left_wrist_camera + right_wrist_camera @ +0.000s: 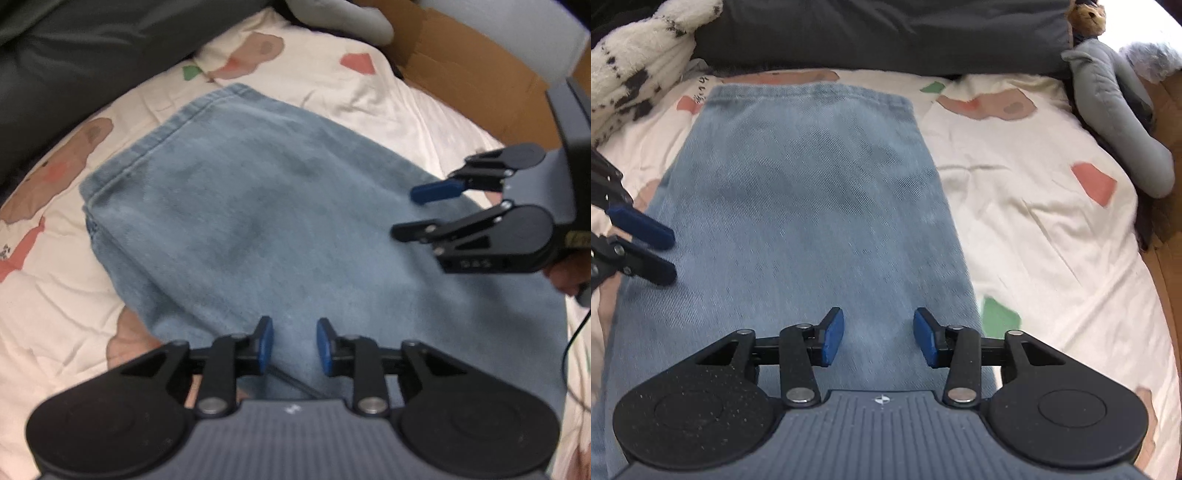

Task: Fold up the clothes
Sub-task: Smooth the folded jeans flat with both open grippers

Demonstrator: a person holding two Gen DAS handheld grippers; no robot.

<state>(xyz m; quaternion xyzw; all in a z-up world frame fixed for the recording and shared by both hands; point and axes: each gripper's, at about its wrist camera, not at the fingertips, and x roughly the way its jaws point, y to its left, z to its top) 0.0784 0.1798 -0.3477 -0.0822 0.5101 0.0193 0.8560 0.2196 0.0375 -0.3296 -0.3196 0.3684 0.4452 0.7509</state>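
Light blue jeans lie folded lengthwise on a cream bedspread, with the hem end at the far side. My left gripper hovers open over the near part of the denim, nothing between its blue pads. In the right wrist view my right gripper is also open just above the jeans, empty. Each gripper shows in the other's view: the right gripper at the jeans' right edge, the left gripper at the left edge.
The cream bedspread has pink, brown and green patches. A dark pillow lies along the far side, a spotted plush far left, a grey plush far right. A cardboard box stands beside the bed. A cable hangs at right.
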